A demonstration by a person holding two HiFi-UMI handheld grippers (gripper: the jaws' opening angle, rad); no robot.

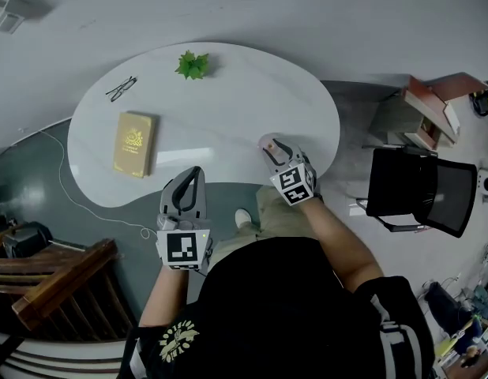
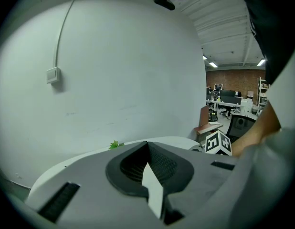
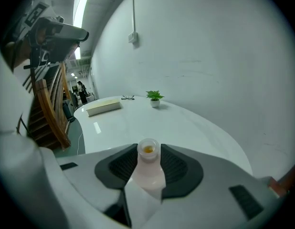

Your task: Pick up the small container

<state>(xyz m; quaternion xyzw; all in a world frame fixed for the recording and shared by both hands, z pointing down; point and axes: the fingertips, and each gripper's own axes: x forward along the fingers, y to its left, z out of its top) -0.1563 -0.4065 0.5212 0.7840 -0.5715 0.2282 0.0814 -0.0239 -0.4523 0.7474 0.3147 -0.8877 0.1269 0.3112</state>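
Where the table (image 1: 228, 109) curved round at its near right edge, the container (image 3: 148, 171) stood upright between the right gripper's (image 1: 274, 148) jaws. It was a pale, translucent little tub with a yellow-orange dab showing in its top. Both dark pads (image 3: 178, 168) pressed its sides, so the jaws stood part-way closed and clamped on it (whether its base touched the table or hung just clear could not be told). By the far edge a small white pot (image 3: 155, 103) held a green plant (image 1: 193, 65). A tan book (image 1: 134, 144) lay toward the left end, with glasses (image 1: 121, 88) beyond it near the far left edge. The left gripper (image 1: 195, 176) hung off the near edge over the floor (image 1: 86, 227), its jaws together and nothing between them.
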